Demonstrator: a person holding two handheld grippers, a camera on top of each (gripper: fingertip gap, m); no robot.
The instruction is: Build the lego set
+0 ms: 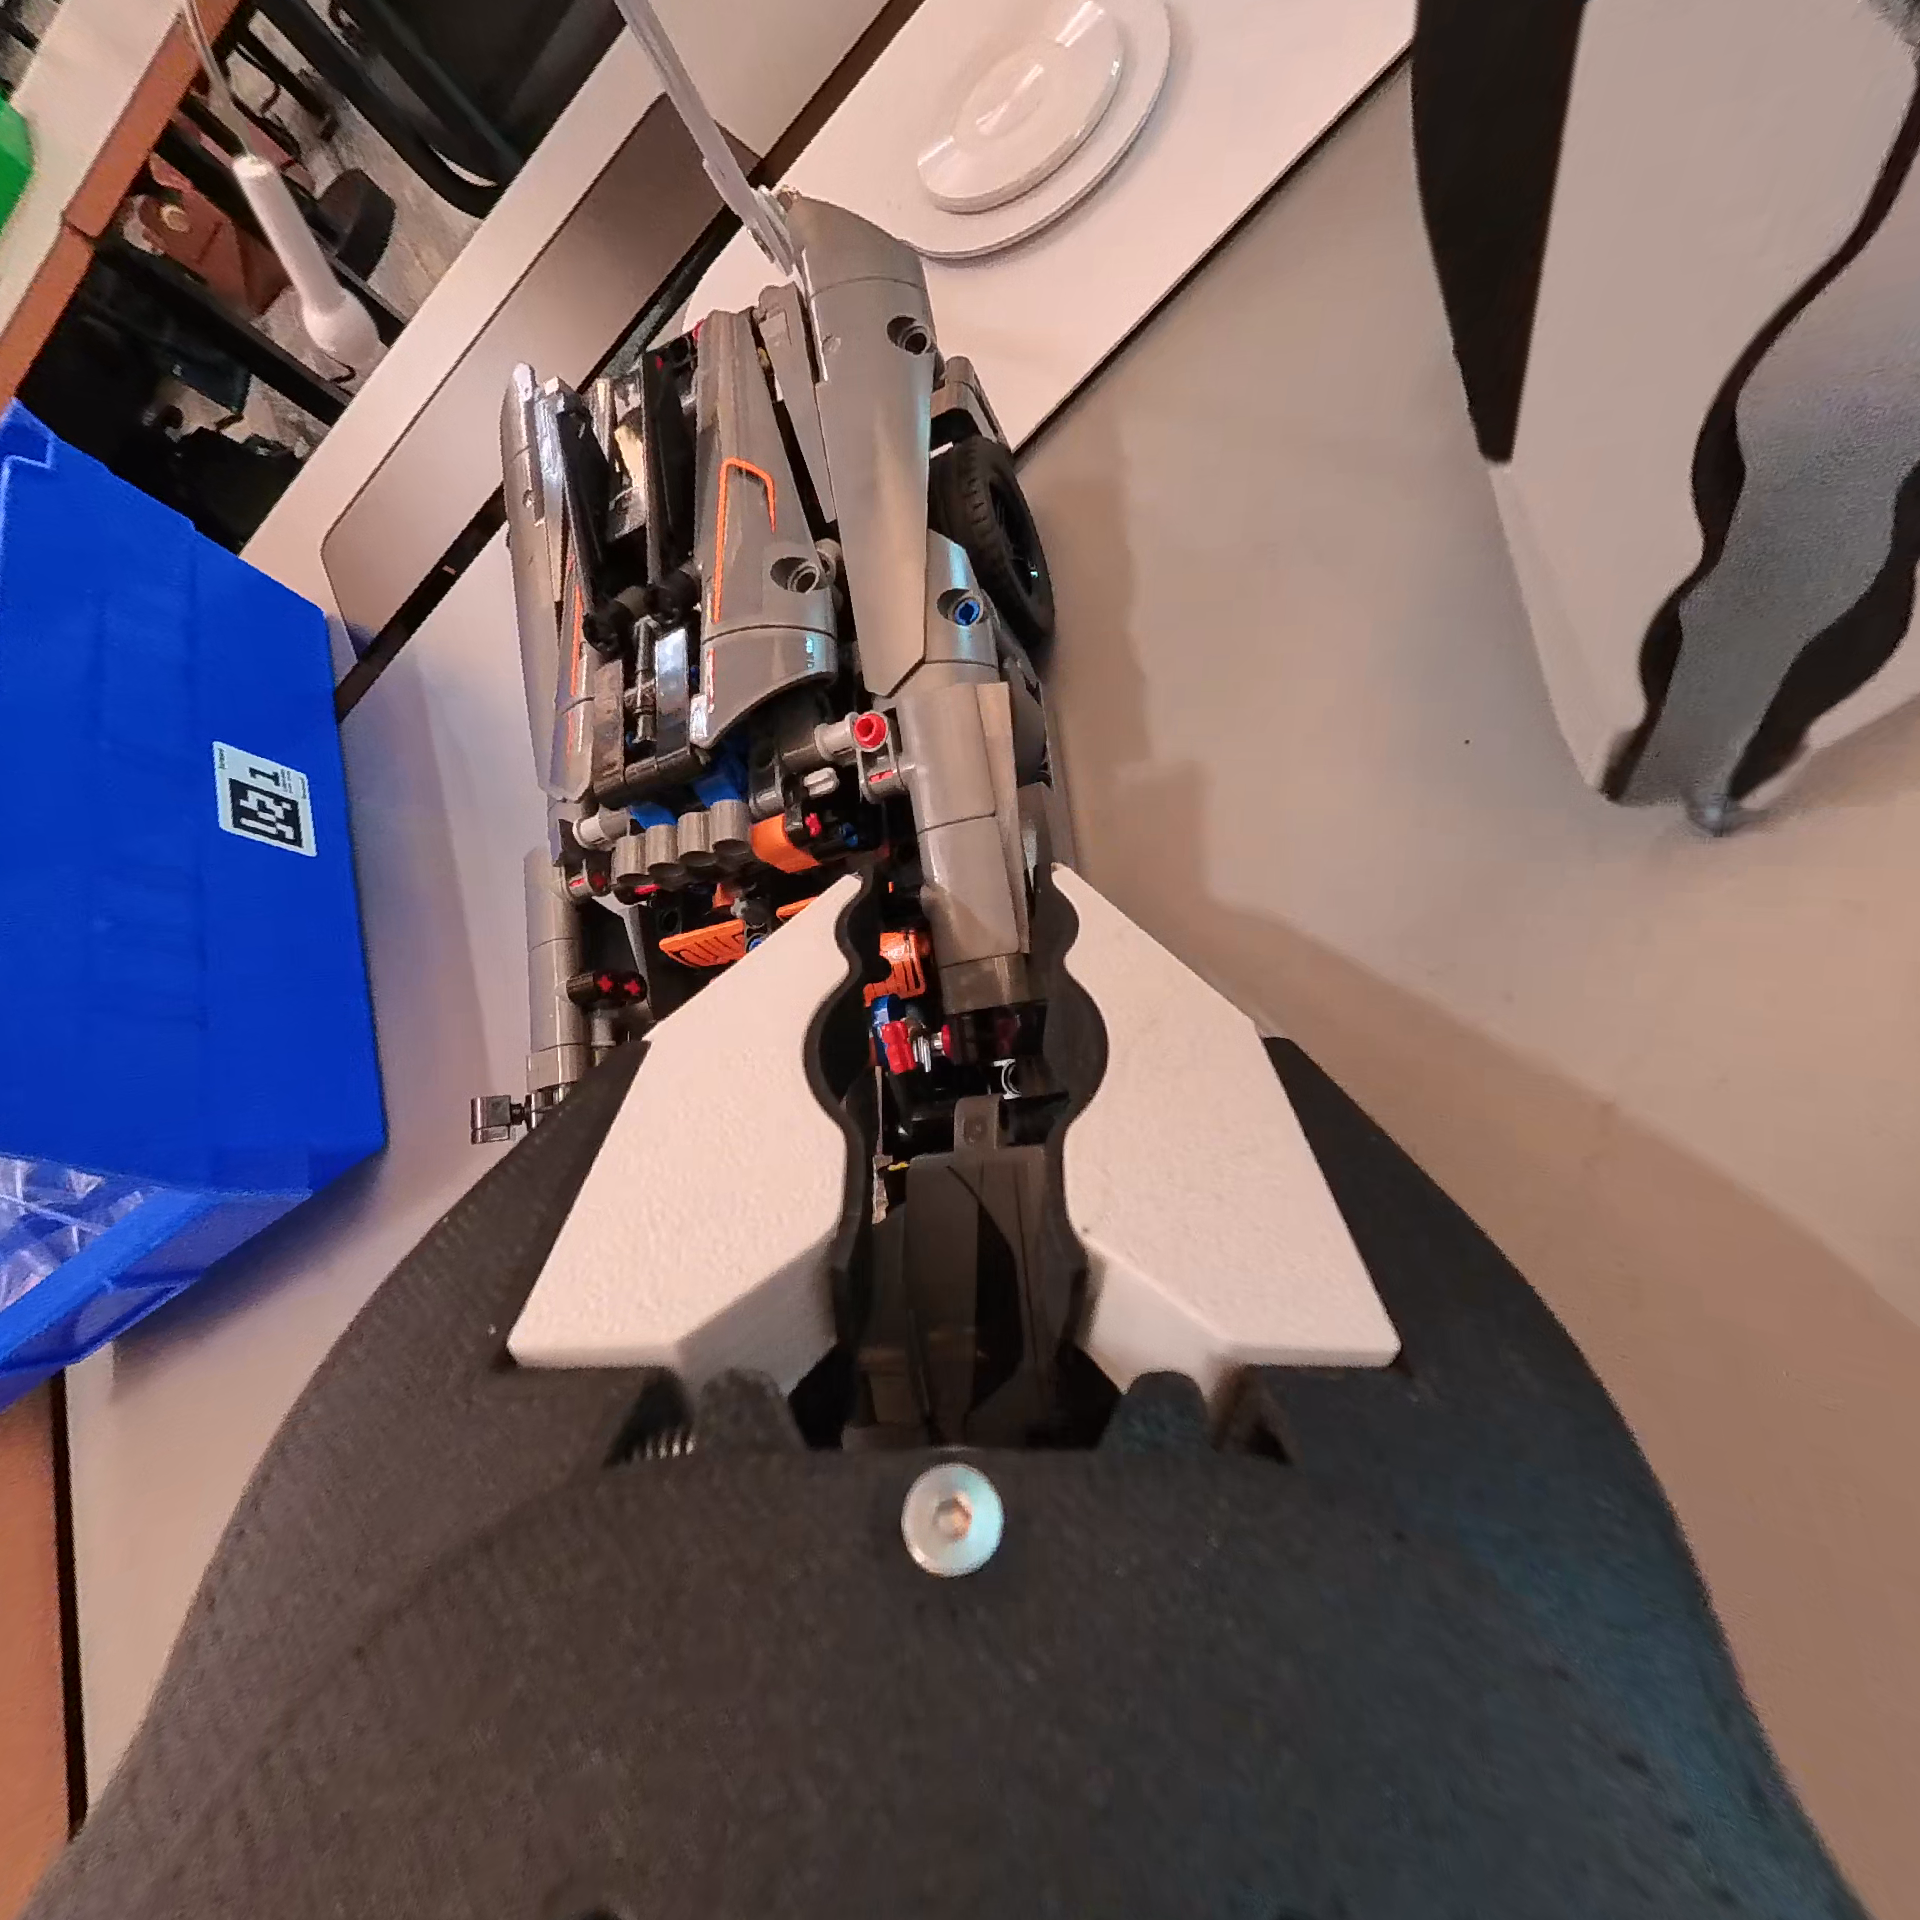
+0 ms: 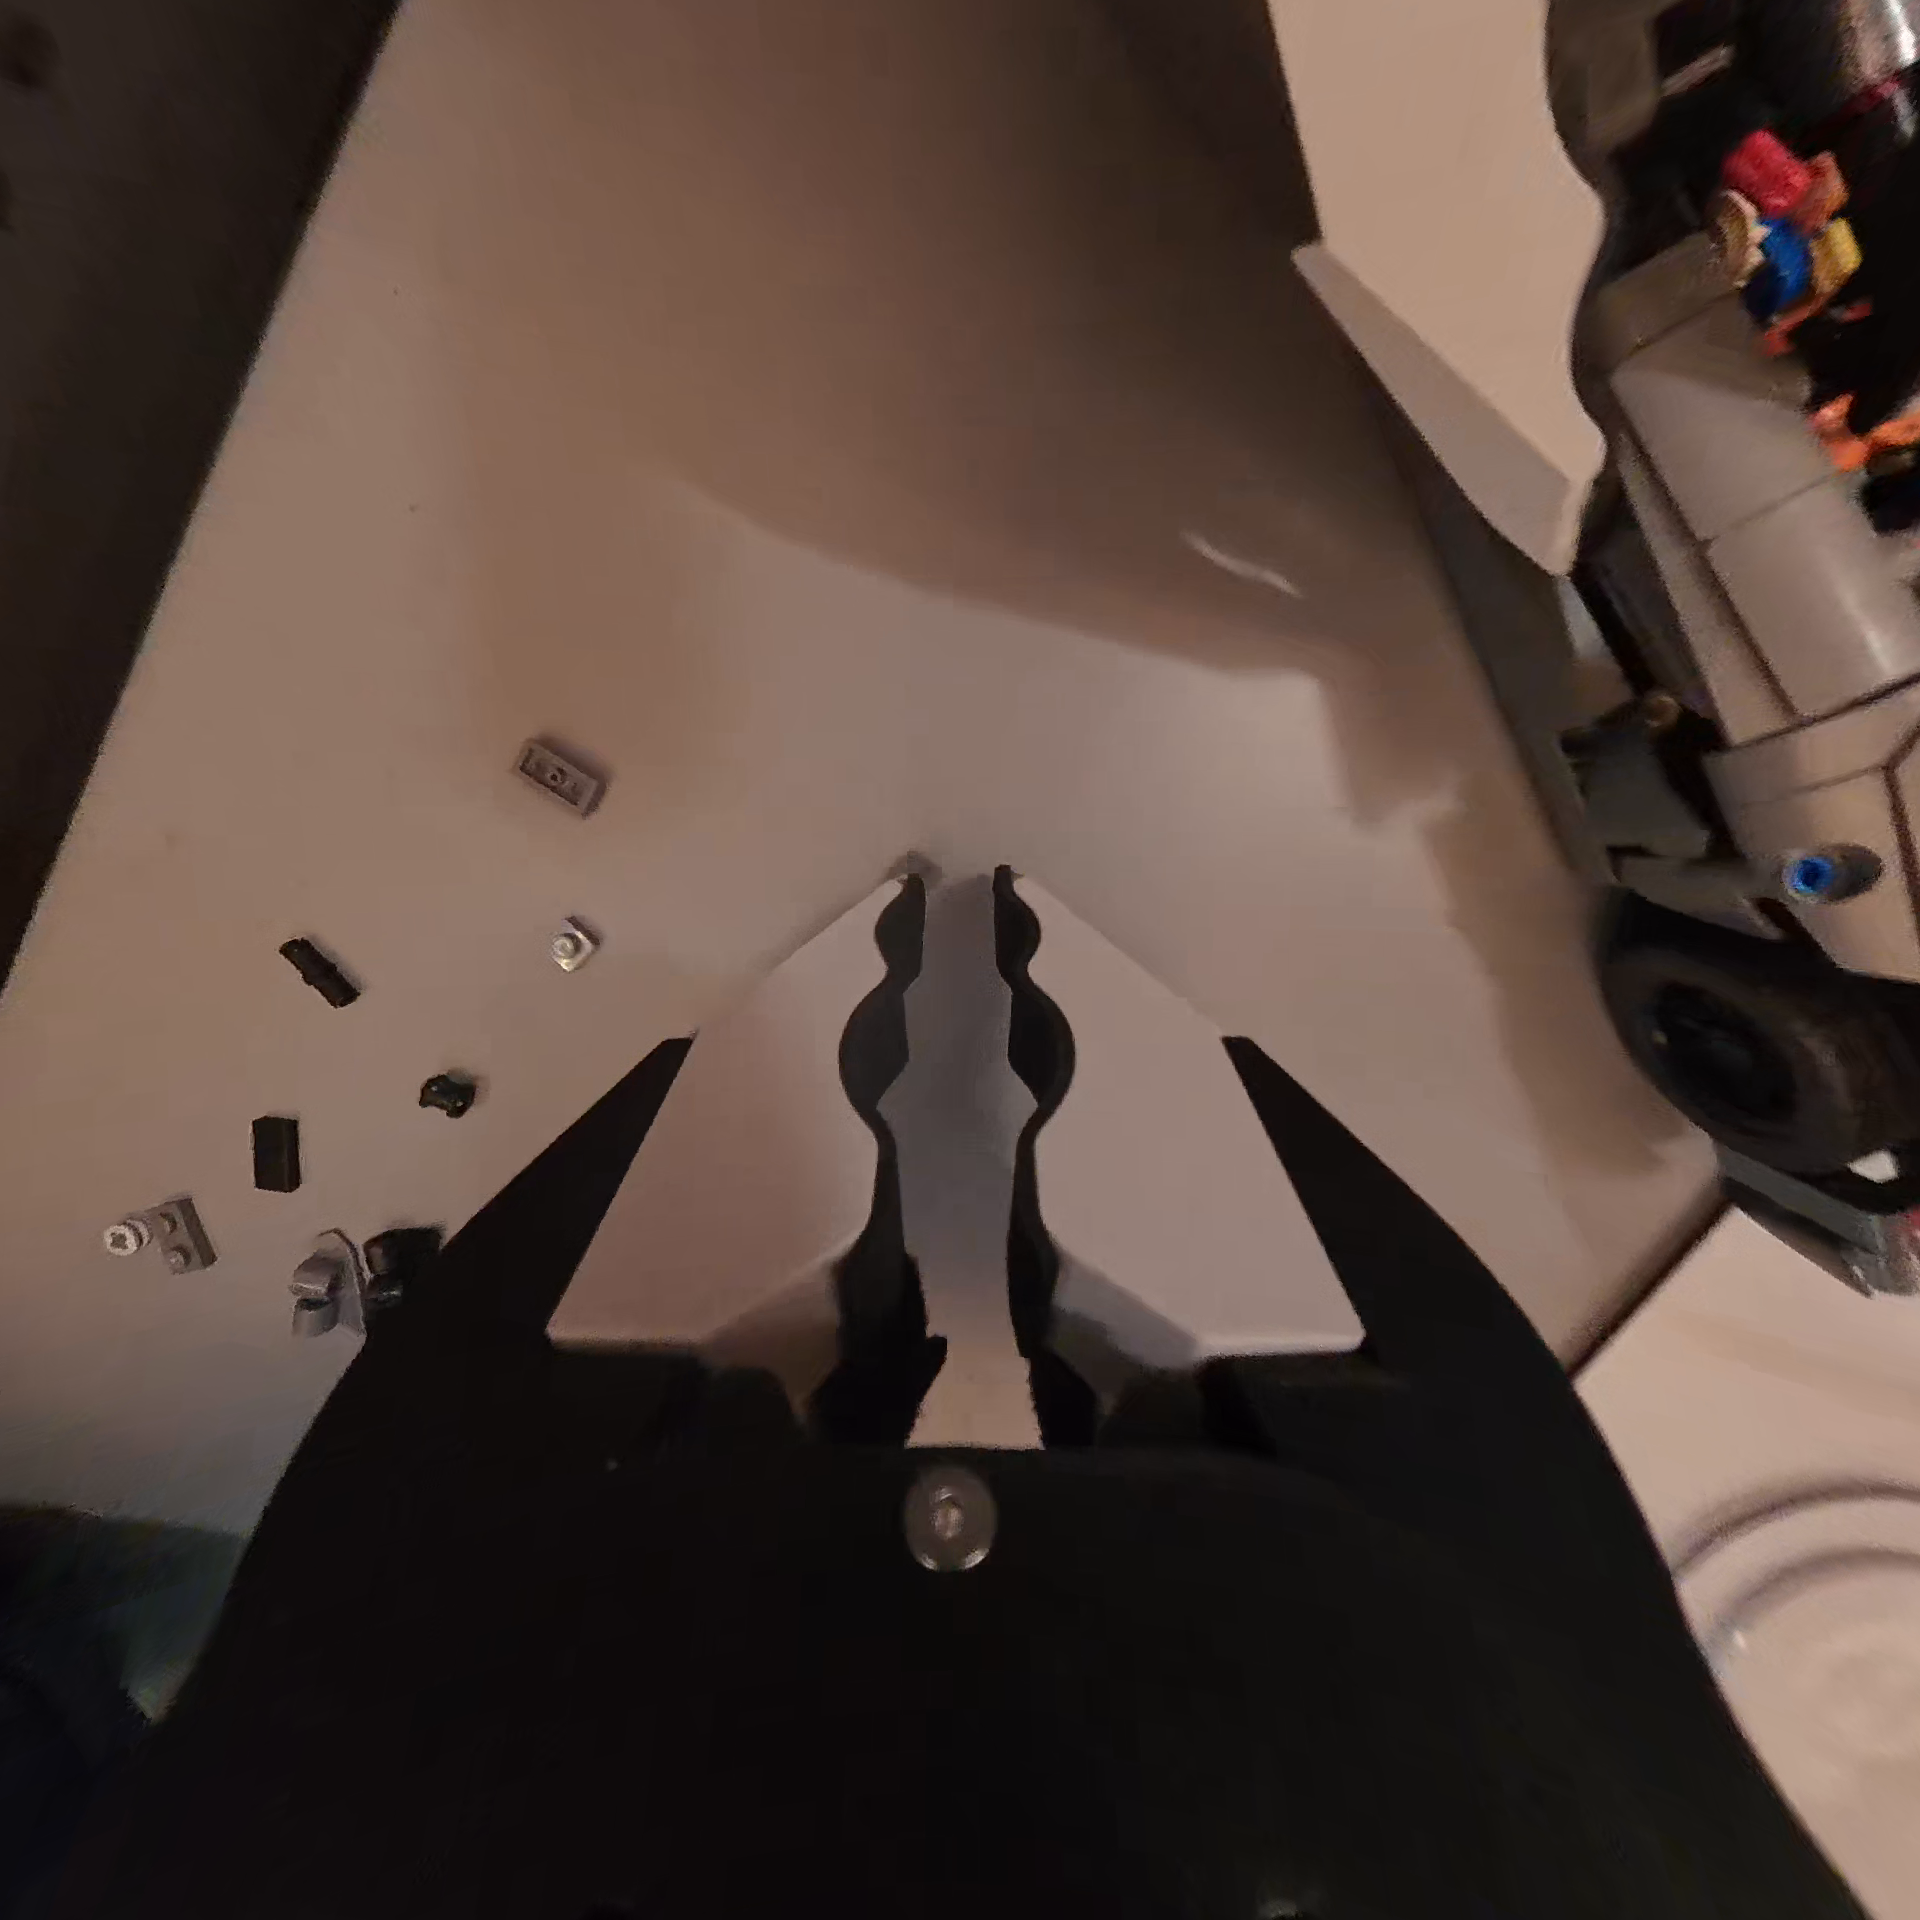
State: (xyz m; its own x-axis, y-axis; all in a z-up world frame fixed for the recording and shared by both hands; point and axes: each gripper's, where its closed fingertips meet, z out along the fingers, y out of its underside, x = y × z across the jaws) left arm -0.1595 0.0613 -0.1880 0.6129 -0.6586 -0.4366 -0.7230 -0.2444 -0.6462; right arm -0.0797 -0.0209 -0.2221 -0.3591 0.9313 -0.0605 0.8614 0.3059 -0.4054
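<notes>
A grey, black and orange lego car (image 1: 769, 540) is tilted up off the white table (image 1: 1299, 644). My left gripper (image 1: 956, 883) is shut on its near end, with dark bodywork between the fingers. The car also shows at the right edge of the right wrist view (image 2: 1745, 623), wheel (image 2: 1745, 1060) down. My right gripper (image 2: 958, 878) hovers low over the table, its jaws a narrow gap apart with nothing between them. A tiny grey bit (image 2: 918, 860) lies at its left fingertip. Several loose pieces lie to its left: a grey plate (image 2: 561, 777), a small grey piece (image 2: 574, 943), a black pin (image 2: 319, 971).
A blue bin (image 1: 177, 831) with a tag stands left of the car. A white round dish (image 1: 1029, 114) sits behind it. The right gripper's fingers (image 1: 1714, 623) show at the upper right of the left wrist view. The table's dark edge (image 2: 156, 416) runs along the left. To reach the grey plate (image 2: 561, 777) in a straight line is about 7 cm for my right fingers, about 15 cm for my left. The small grey piece (image 2: 574, 943) lies some 7 cm from my right tips, 20 cm from my left tips. The left gripper is farther from the black pin (image 2: 319, 971), some 25 cm, than the right, some 12 cm.
</notes>
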